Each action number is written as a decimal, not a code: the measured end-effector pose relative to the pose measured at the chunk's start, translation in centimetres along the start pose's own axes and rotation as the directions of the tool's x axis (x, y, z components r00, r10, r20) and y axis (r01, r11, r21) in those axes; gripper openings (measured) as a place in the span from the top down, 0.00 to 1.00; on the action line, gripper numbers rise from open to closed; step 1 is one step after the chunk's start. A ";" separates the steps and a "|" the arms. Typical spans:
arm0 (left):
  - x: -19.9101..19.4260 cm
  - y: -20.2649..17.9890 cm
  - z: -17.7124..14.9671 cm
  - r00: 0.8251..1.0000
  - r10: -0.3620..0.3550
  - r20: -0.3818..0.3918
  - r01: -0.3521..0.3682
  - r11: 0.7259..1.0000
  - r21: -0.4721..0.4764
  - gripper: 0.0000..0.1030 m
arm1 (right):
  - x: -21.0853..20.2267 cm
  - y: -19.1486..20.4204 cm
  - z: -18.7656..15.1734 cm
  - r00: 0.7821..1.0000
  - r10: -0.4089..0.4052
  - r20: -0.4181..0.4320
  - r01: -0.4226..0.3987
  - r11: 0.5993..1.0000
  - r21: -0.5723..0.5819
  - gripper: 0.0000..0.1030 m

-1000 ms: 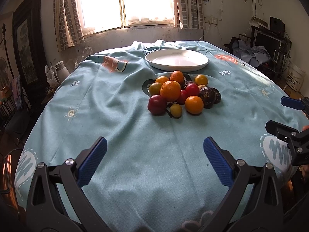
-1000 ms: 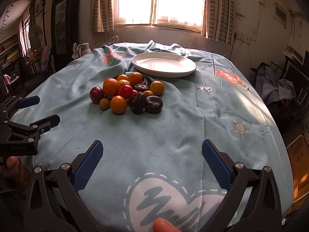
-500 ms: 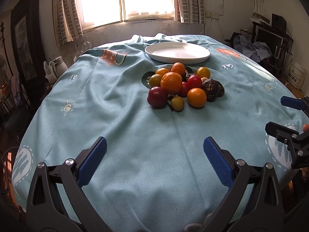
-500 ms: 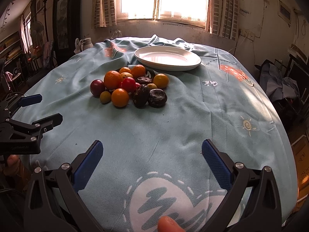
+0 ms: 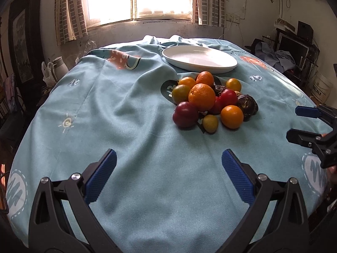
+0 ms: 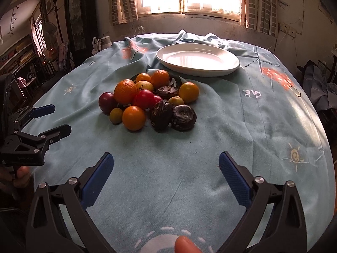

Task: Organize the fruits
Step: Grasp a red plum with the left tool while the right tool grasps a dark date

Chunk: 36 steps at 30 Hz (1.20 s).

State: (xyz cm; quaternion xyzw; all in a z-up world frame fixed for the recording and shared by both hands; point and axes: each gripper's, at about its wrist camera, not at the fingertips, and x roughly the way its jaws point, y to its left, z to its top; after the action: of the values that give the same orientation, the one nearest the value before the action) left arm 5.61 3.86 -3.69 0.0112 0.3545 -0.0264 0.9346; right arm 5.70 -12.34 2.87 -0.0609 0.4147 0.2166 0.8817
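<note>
1. The left gripper point(image 5: 167, 165) hovers over the light blue tablecloth point(image 5: 130, 126) with its blue-padded fingers point(image 5: 101, 175) spread wide apart and nothing between them.
2. The right gripper point(image 6: 165, 165) hangs the same way, its fingers point(image 6: 234, 178) wide apart and bare.
3. The fruit pile point(image 6: 150, 100) lies ahead of the right gripper's fingers, a little toward its left finger, well apart from the tips; from the left gripper it sits ahead and toward the right finger.
4. In the pile, a large orange point(image 5: 201, 97) tops a dark red plum point(image 5: 185, 115), a small yellow-green fruit point(image 5: 210, 123) and a smaller orange point(image 5: 231, 117); two dark wrinkled fruits point(image 6: 172, 115) lie nearest the right gripper's fingers.
5. A white plate point(image 6: 198, 60) stands just beyond the pile, holding nothing.
</note>
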 end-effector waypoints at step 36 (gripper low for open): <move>8.5 1.4 5.7 0.968 -0.204 -0.146 0.208 0.978 0.012 0.35 | 7.2 -1.4 5.6 0.957 0.273 -0.099 -0.277 0.961 -0.022 0.75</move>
State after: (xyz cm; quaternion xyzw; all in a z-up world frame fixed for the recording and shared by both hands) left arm 15.78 4.64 -5.06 -0.0112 0.4199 -0.1274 0.8985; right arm 14.31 -9.62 0.93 -0.0288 0.4566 0.3413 0.8211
